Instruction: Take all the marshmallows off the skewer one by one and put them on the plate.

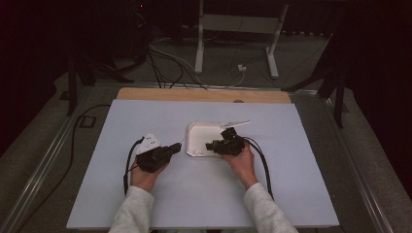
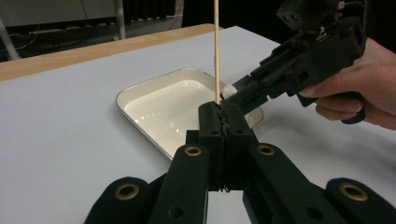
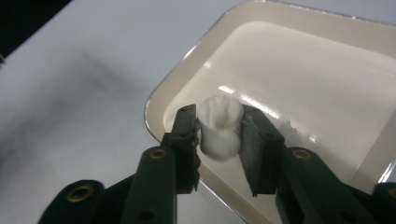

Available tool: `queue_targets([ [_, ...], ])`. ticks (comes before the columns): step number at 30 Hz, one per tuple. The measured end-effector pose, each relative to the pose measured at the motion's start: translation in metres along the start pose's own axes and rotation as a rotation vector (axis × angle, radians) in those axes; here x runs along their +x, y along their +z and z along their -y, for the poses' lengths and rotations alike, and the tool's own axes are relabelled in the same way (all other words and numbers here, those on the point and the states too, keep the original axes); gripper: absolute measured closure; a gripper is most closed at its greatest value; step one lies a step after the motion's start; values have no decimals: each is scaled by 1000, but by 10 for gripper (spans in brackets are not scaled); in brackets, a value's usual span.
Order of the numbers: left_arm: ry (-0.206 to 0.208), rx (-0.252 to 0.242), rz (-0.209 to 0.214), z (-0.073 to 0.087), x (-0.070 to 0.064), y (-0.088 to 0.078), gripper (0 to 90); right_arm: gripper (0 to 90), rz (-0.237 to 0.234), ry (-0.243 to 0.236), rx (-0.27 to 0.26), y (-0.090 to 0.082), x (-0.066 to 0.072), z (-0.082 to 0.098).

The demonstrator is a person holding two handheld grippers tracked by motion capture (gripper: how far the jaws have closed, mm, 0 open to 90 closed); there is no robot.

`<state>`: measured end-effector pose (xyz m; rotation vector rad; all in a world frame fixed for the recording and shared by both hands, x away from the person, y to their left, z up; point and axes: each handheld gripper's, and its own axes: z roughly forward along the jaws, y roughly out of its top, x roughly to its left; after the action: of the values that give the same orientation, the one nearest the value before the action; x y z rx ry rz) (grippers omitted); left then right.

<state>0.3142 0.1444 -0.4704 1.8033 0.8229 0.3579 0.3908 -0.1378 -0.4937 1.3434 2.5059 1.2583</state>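
Note:
My left gripper [image 2: 223, 112] is shut on a thin wooden skewer [image 2: 216, 46] that stands upright from its jaws, just in front of the white tray [image 2: 140, 93]. My right gripper [image 3: 218, 116] is shut on a white marshmallow [image 3: 219, 135] and holds it above the near corner of the tray [image 3: 187, 60]. In the left gripper view the marshmallow [image 2: 229, 91] sits right beside the skewer, touching or nearly so. From above, the left gripper [image 1: 178, 146] and the right gripper [image 1: 210, 145] face each other at the tray's [image 1: 194, 130] front edge.
The tray lies mid-table on a white sheet [image 1: 194, 194]. A white strip [image 1: 236, 123] lies at the tray's far right corner. The table's wooden back edge [image 1: 204, 94] shows beyond the sheet, with cables and a stand's legs [image 1: 272, 53] on the floor.

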Motion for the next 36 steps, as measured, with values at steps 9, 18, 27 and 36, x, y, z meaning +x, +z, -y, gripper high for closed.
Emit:
queue_targets([
  [9,-15,-3,-14,-1,0,0,900,401,-4,28,-22,-4,-2,1],
  [18,-31,10,-25,-6,-6,9,900,177,-13,34,-116,-26,-1,2],
  [27,-67,20,-56,-18,-6,21,900,33,-23,1,-162,-45,7,2],
  [36,-101,39,-82,-26,-5,37,900,14,-22,-15,-173,-56,10,9],
])
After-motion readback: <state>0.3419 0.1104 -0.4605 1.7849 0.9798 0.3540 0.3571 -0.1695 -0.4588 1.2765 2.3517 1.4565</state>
